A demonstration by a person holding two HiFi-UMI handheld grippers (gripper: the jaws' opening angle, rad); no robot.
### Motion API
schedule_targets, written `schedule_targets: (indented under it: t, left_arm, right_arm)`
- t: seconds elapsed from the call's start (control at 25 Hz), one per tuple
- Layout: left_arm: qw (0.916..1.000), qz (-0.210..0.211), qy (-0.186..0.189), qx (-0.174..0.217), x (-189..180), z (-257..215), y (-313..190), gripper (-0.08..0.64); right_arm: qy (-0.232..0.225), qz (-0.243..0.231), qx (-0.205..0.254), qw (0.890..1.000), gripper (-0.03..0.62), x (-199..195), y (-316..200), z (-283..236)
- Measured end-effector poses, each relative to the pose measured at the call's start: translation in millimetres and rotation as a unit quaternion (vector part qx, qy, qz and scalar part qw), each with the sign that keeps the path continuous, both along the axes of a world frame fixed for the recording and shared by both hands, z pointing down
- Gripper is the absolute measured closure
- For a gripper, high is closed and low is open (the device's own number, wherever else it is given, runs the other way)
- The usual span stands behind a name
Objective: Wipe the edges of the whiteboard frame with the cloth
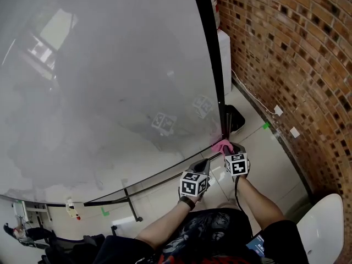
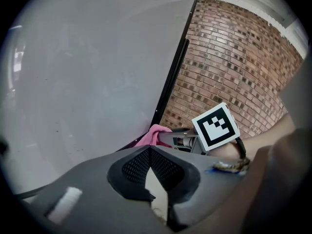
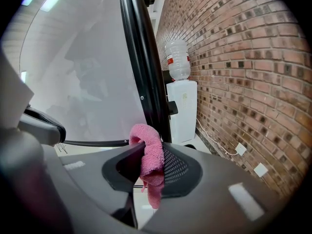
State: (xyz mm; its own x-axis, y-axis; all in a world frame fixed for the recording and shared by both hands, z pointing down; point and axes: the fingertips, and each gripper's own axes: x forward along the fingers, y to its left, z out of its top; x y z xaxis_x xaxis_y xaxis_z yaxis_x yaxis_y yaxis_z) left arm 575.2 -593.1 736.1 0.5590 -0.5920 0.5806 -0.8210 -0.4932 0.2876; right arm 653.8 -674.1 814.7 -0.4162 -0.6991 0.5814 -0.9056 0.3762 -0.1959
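Passage: bare floor strip point(image 1: 258, 147) between whiteboard frame point(image 1: 212, 54) and brick wall point(image 1: 286, 48), open at the near end.
Obstructions: water dispenser point(image 1: 224, 59) at the strip's far end, beside the frame; black stand foot point(image 1: 235, 117) at the frame's lower corner; white chair point(image 1: 324, 224) near right.
Corner itself: occupied by right gripper point(image 1: 226, 148) clamped on cloth point(image 3: 151, 150).

The head view looks steeply down from above onto the large grey whiteboard point(image 1: 110, 65) and its black metal frame point(image 1: 212, 54). Both gripper views sit low and close and face up along this frame, beside the red brick wall point(image 3: 234, 57). All three views share the frame's corner with the pink terry cloth point(image 3: 151, 155).
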Motion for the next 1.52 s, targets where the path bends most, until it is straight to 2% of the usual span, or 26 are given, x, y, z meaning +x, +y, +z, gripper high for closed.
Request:
schedule_targets:
  t: [0.2, 0.36, 0.68, 0.84, 1.0, 1.08, 1.2, 1.32, 1.52]
  left_arm:
    - [0.9998, 0.02, 0.002, -0.002, 14.0, 0.1, 1.5, 0.557]
    - [0.9993, 0.034, 0.007, 0.016, 22.0, -15.9, -7.5, 0.557]
    - [0.9939, 0.055, 0.051, 0.08, 48.8, -107.9, -39.3, 0.557]
    - [0.9884, 0.074, 0.049, 0.124, 58.5, -162.2, -47.4, 0.557]
    - [0.9861, 0.07, 0.013, 0.151, 61.8, -206.0, -58.4, 0.557]
    - [0.9845, 0.068, 0.009, 0.162, 64.2, -228.2, -62.0, 0.557]
    - [0.979, 0.077, 0.01, 0.189, 71.5, -264.3, -63.9, 0.557]
    - [0.9721, 0.089, 0.023, 0.216, 77.4, -298.6, -64.4, 0.557]
    - [0.9539, 0.107, 0.047, 0.277, 83.3, -364.6, -68.4, 0.557]
  right_arm:
    - [0.007, 0.009, 0.028, 1.0, 0.509, 14.0, 0.7, -24.1]
    - [0.005, 0.016, 0.072, 0.997, 0.509, 19.7, -4.3, -63.3]
    - [-0.019, 0.036, 0.152, 0.988, 0.509, 20.3, -14.3, -158.6]
    - [-0.025, 0.039, 0.193, 0.98, 0.509, 21.2, -8.5, -205.7]
    - [-0.032, 0.035, 0.246, 0.968, 0.509, 22.9, -6.4, -258.0]
    - [-0.035, 0.032, 0.27, 0.962, 0.509, 22.5, -8.2, -281.7]
    - [-0.05, 0.032, 0.299, 0.952, 0.509, 24.1, -11.0, -316.7]
    - [-0.072, 0.034, 0.338, 0.938, 0.509, 26.6, -12.1, -359.9]
    - [-0.091, 0.025, 0.389, 0.916, 0.509, 27.3, -24.3, -435.3]
